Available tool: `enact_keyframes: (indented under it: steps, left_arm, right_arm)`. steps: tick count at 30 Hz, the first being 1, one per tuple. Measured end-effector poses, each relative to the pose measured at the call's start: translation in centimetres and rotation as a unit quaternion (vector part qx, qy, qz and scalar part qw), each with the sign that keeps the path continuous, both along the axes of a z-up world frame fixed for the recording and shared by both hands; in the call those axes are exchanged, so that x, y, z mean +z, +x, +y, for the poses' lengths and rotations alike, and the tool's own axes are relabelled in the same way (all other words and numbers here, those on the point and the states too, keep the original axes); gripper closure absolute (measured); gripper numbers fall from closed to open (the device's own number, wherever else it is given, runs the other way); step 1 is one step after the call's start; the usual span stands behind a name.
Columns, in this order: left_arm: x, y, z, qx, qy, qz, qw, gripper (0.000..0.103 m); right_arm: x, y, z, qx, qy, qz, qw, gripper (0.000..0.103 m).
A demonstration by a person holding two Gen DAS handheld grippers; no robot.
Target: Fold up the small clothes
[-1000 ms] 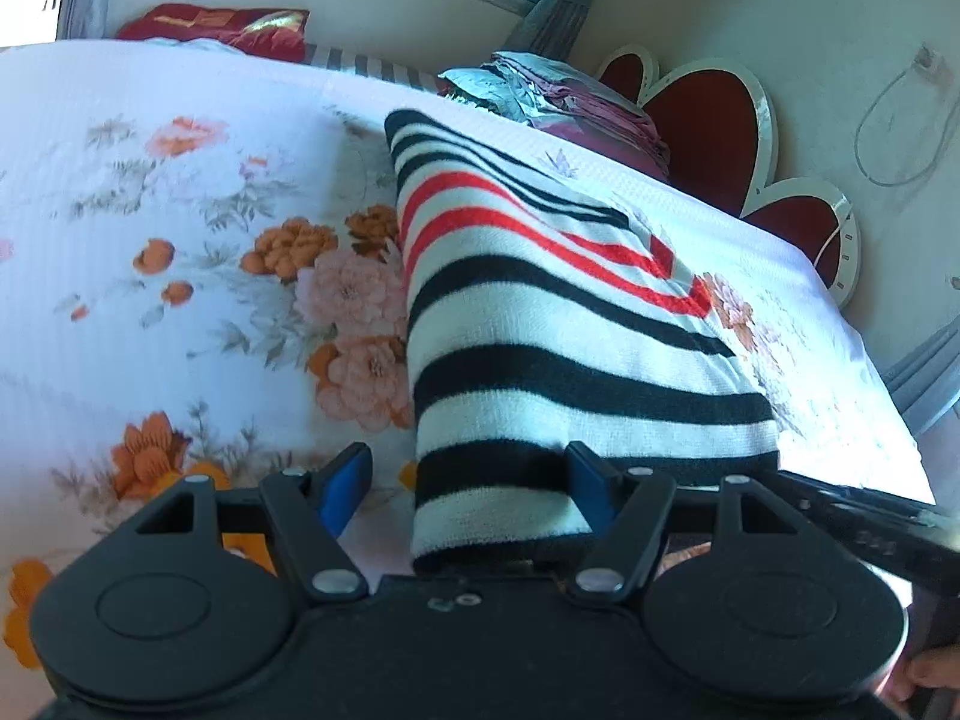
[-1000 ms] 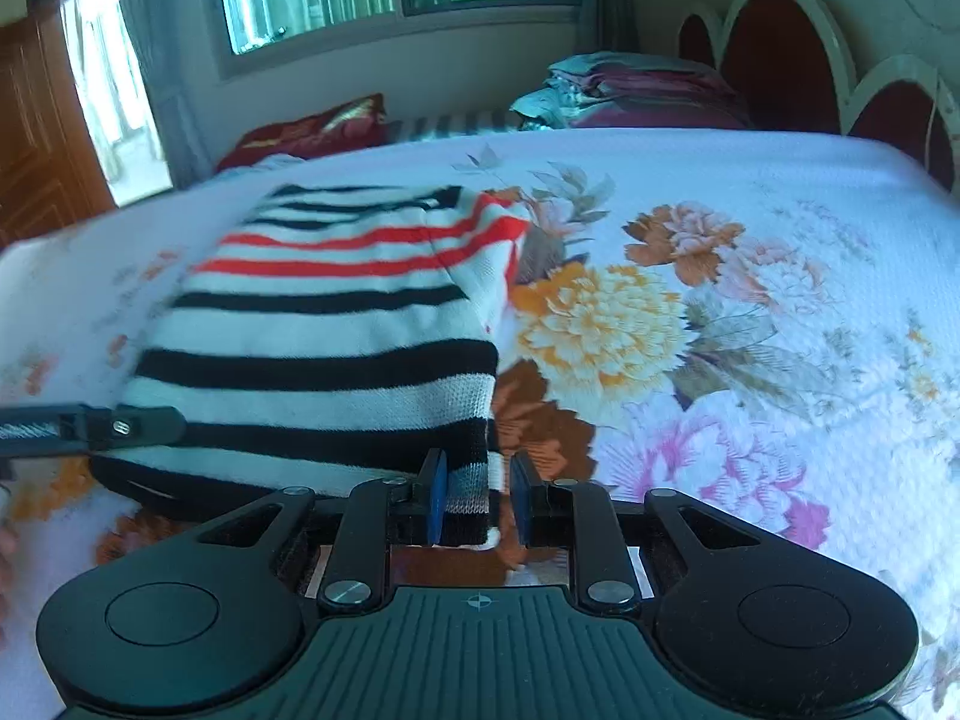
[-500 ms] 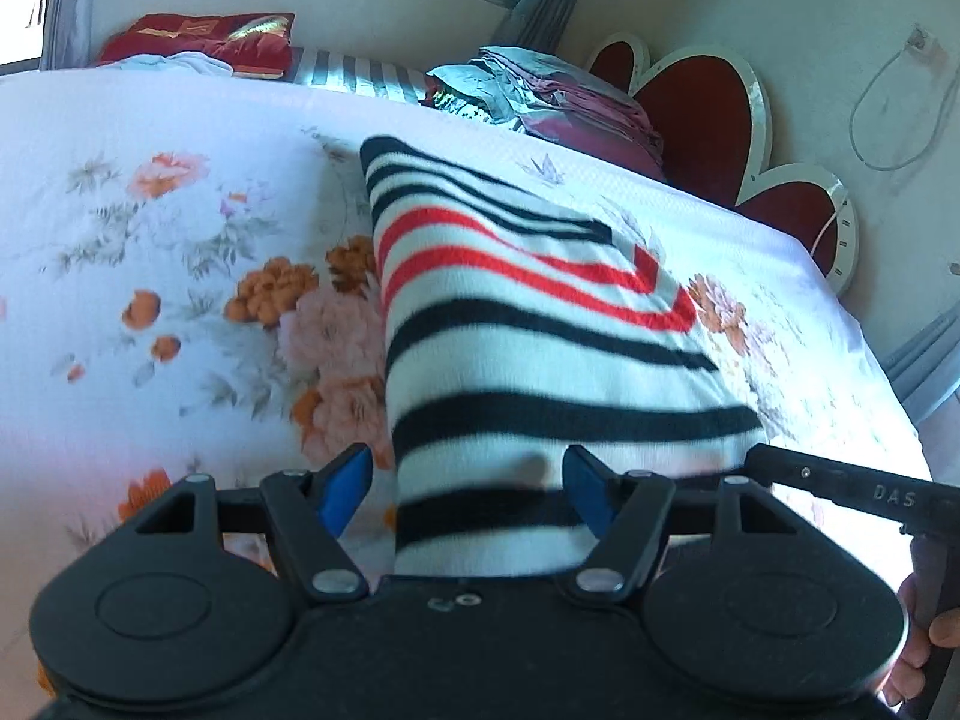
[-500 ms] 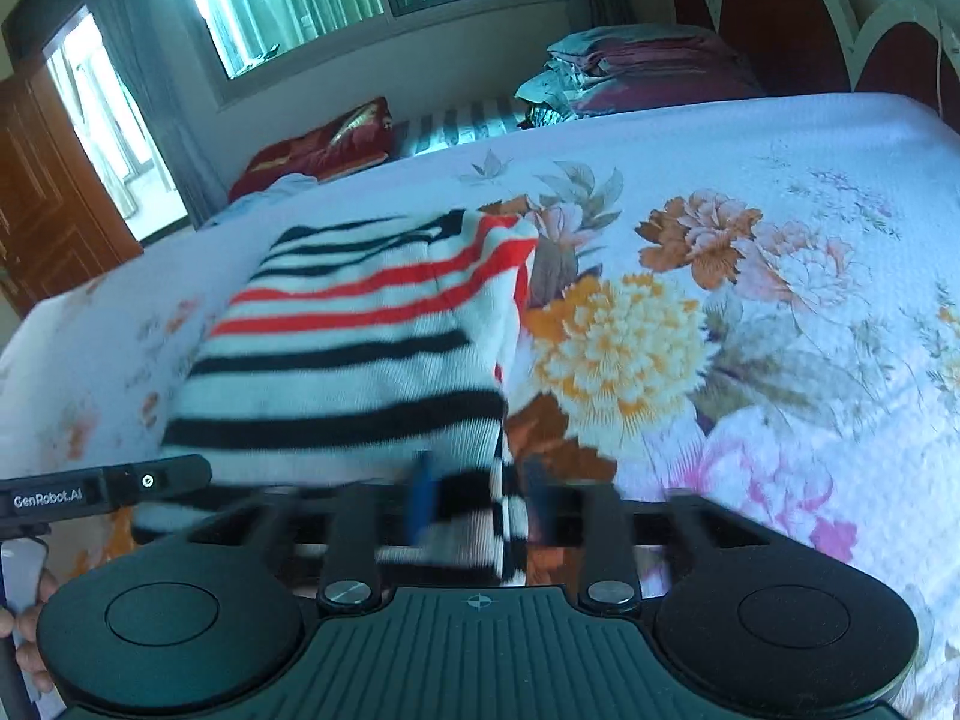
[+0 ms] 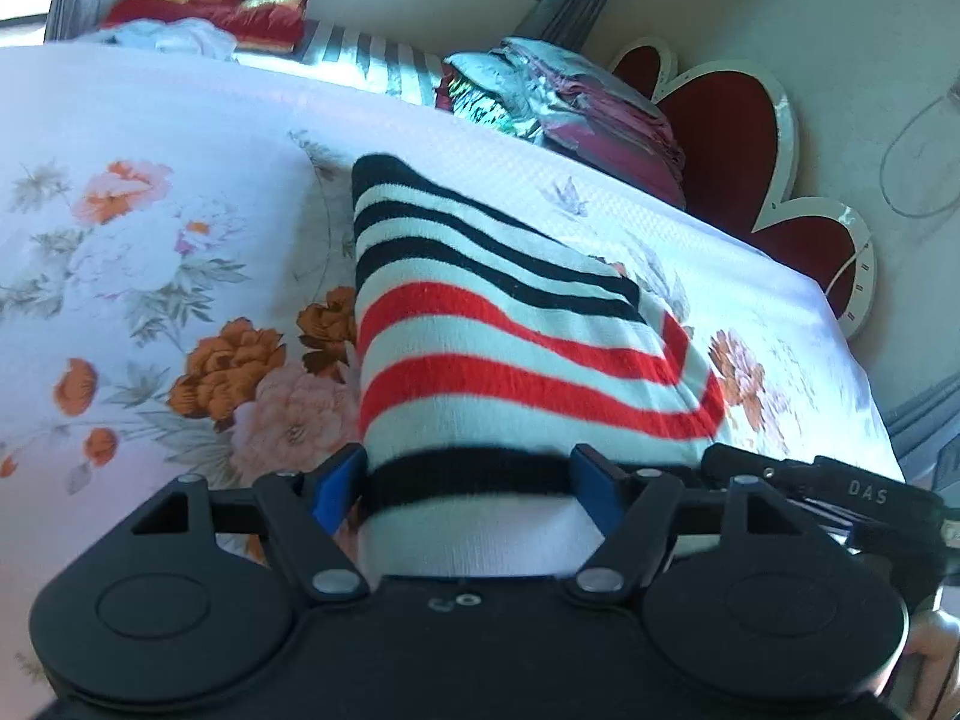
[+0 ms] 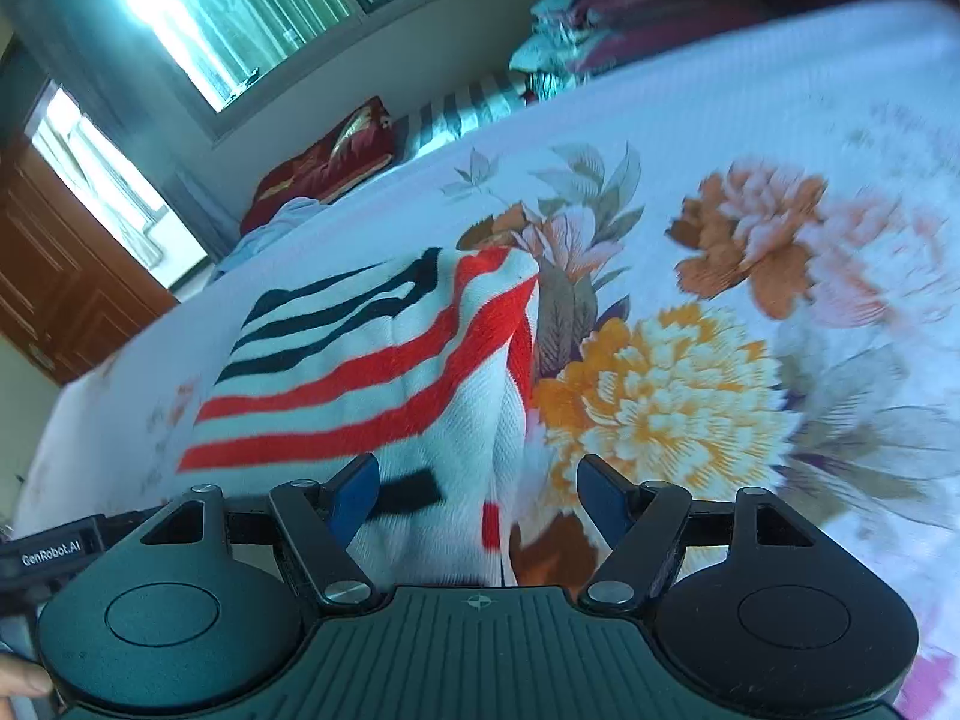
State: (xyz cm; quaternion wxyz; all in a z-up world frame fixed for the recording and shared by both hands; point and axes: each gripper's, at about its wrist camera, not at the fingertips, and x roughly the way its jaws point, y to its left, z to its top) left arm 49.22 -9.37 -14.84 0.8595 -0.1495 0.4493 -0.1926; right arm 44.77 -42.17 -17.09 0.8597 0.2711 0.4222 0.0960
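- Left wrist view: our left tongs (image 5: 468, 483) stand wide, and they have just been opening further. The sweater (image 5: 498, 348), white with black and red stripes, lies folded on the bed (image 5: 120, 276) and runs between the blue pads (image 5: 339, 483). The left pad sits just at the fabric's edge, but we cannot tell whether it touches. The black tip of the right tongs (image 5: 840, 489) juts in at the right edge, near the sweater's near corner.
- Far across the bed we see a stack of bedding (image 5: 570, 108) against the red headboard (image 5: 726, 120), and a red cushion (image 5: 222, 9) by the wall.
- Right wrist view: our right tongs (image 6: 477, 495) are wide too; their jaws have just been opening. The sweater's (image 6: 372, 360) near right edge lies loosely between the pads (image 6: 354, 495), rumpled, with neither pad pressing it. The picture is blurred here. Floral sheet shows to the right. A window (image 6: 252, 6) and a wooden door (image 6: 54, 276) stand beyond the bed (image 6: 750, 138).
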Motion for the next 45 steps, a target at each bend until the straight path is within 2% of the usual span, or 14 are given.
enact_keyframes:
  steps: [5,8,10,12,14,15,17,19,26,33,40,45]
  left_arm:
    - [-1.6,1.8,0.1,-0.006,-0.027,0.020,0.9994,0.024]
    - [-2.6,2.2,0.5,-0.007,-0.055,0.034,0.9979,0.026]
    - [-2.8,2.2,0.5,-0.011,-0.057,0.030,0.9978,0.027]
    - [-2.7,2.0,0.2,-0.010,-0.055,0.027,0.9981,0.029]
    - [-2.4,1.7,0.1,-0.010,-0.053,0.018,0.9984,0.039]
    - [-2.1,1.6,0.1,-0.010,-0.053,0.015,0.9984,0.041]
    - [-1.5,1.3,0.3,-0.013,-0.055,0.006,0.9984,0.055]
    - [-0.7,1.2,0.7,-0.016,-0.063,0.000,0.9979,0.059]
    - [2.3,-0.1,3.9,-0.016,-0.074,-0.027,0.9967,0.061]
    - [5.2,-2.0,13.3,0.006,-0.066,-0.056,0.9962,0.061]
    - [5.9,-3.3,26.6,0.020,-0.060,-0.072,0.9954,0.061]
    - [5.5,-3.0,34.6,0.033,-0.040,-0.072,0.9961,0.061]
  right_arm:
    - [-2.1,1.7,-0.6,0.015,0.058,0.000,0.998,0.031]
    - [-2.3,2.3,0.0,0.035,0.060,-0.006,0.998,0.032]
    - [-2.3,2.6,0.5,0.045,0.057,-0.005,0.997,0.047]
    - [-2.4,2.5,0.7,0.044,0.066,-0.001,0.997,0.057]
    - [-2.2,2.3,0.7,0.041,0.064,-0.005,0.997,0.063]
    - [-2.0,2.1,0.7,0.036,0.068,-0.006,0.997,0.067]
    - [-1.2,1.7,0.9,0.028,0.071,-0.014,0.997,0.070]
    - [-0.1,1.3,1.4,0.027,0.072,-0.026,0.997,0.072]
    - [4.4,0.2,5.2,0.034,0.086,-0.058,0.994,0.072]
    - [7.6,0.0,14.6,0.061,0.104,-0.077,0.990,0.072]
    - [8.6,-0.4,29.2,0.075,0.114,-0.085,0.987,0.072]
    - [7.5,0.7,39.5,0.082,0.122,-0.084,0.986,0.072]
